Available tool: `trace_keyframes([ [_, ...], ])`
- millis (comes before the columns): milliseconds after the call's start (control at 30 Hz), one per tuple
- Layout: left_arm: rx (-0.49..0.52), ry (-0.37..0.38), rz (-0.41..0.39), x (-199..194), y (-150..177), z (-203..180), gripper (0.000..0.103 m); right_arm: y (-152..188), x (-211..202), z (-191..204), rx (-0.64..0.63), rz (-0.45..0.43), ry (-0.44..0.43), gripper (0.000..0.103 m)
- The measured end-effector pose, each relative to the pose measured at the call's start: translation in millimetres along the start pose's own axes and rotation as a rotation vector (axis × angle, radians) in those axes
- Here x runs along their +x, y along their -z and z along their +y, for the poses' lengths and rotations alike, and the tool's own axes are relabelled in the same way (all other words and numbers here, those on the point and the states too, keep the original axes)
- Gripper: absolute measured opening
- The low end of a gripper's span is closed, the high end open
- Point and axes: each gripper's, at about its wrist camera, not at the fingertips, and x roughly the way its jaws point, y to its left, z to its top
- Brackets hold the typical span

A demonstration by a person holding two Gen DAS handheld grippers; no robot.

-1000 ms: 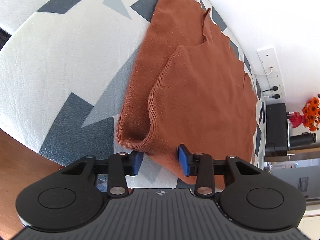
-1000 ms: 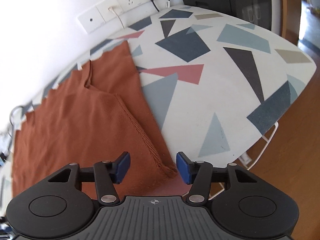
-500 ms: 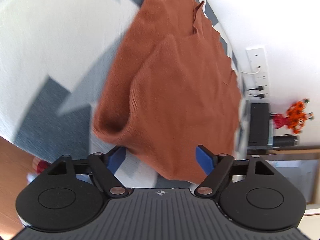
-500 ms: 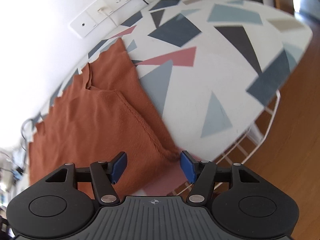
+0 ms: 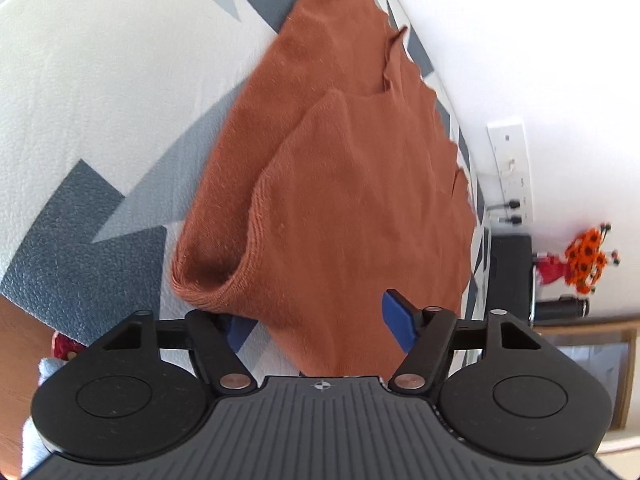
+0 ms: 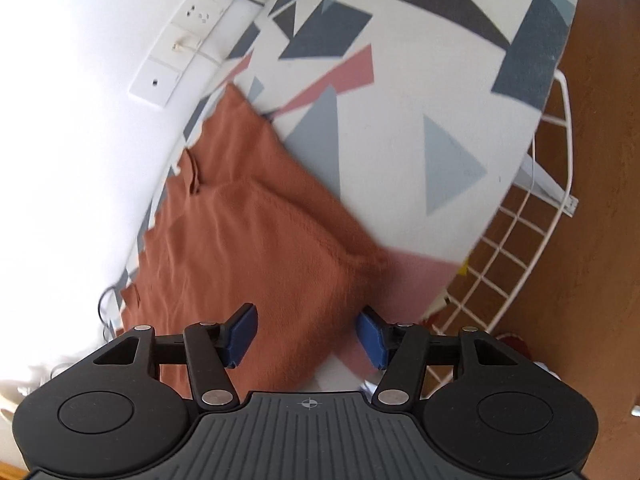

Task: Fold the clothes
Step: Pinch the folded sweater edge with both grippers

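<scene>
Your left gripper [image 5: 320, 322] hangs with its jaws spread wide, gripping nothing, over the near edge of the worktop [image 5: 100, 120]. The rust sweater [image 5: 352, 200] lies folded along the worktop's wall-side edge, its looped fold just ahead of your left fingers. Your right gripper [image 6: 306, 334] is also parted and empty, above the sweater's [image 6: 248, 248] near corner by the worktop's [image 6: 420, 120] edge.

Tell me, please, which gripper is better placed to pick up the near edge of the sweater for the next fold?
Probably the left gripper: its open jaws straddle the sweater's loose near corner. The right gripper, also open, faces mostly flat cloth.
</scene>
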Motion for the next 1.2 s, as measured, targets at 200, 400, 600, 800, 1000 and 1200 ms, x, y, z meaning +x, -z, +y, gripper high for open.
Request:
trace_keyframes([
  [200, -0.042, -0.046, -0.013, -3, -4, 11, 0.023, -3, 1, 3, -0.02, -0.052, 0.033, 0.028],
  [400, 0.034, -0.077, -0.038, -6, 1, 5, 0.02, 0, 0, 9, -0.102, -0.088, 0.078, 0.02],
  [600, 0.175, -0.144, -0.037, -4, 2, -8, 0.022, 11, 8, 33, -0.348, -0.115, 0.165, 0.028],
  [800, 0.244, -0.17, -0.053, -7, 8, -12, 0.022, 14, 9, 42, -0.423, -0.12, 0.195, 0.022],
  [1000, 0.372, -0.212, -0.068, -16, 18, -28, 0.017, 16, 2, 54, -0.501, -0.124, 0.213, 0.013],
  [1200, 0.417, -0.195, -0.085, -34, 21, -33, 0.013, 17, -16, 70, -0.575, -0.134, 0.179, 0.008],
])
